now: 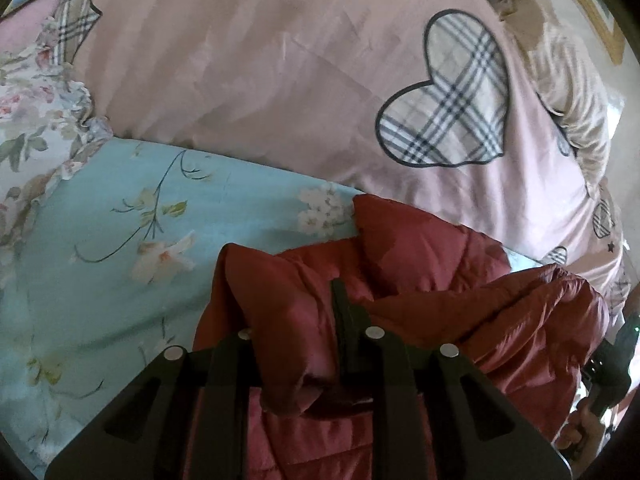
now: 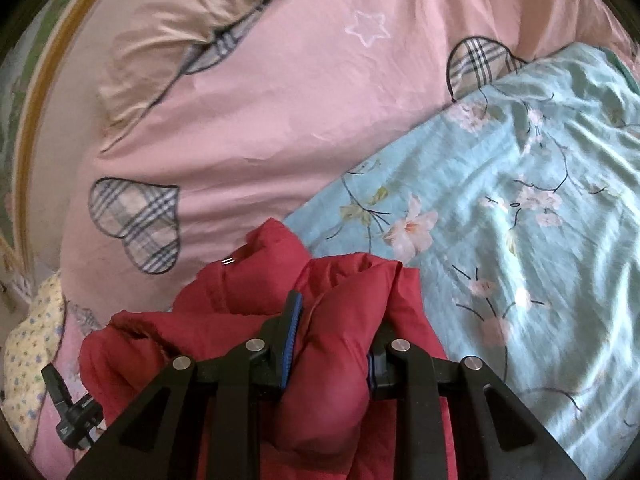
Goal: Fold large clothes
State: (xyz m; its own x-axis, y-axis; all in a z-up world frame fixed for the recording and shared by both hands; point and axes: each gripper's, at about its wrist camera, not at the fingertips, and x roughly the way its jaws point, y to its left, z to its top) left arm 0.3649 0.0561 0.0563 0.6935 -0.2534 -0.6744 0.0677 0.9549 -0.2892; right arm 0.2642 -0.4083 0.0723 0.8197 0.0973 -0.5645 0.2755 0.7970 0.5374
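Observation:
A red puffer jacket (image 1: 460,300) lies bunched on the bed. In the left wrist view my left gripper (image 1: 296,312) is shut on a thick fold of it. The fabric drapes over one finger and leaves only the other dark finger (image 1: 344,320) showing. In the right wrist view my right gripper (image 2: 340,316) is shut on another bunch of the red jacket (image 2: 332,392), which bulges between the blue-padded fingers (image 2: 291,332). Each gripper shows at the edge of the other's view: the right one (image 1: 612,364) with a hand below it, the left one (image 2: 68,412) low on the left.
A light blue floral sheet (image 1: 120,272) (image 2: 520,240) covers the bed under the jacket. A pink duvet with plaid hearts (image 1: 280,60) (image 2: 280,100) is heaped behind it. A floral pillow (image 1: 32,100) lies to the left. A wooden frame (image 2: 52,80) edges the bed.

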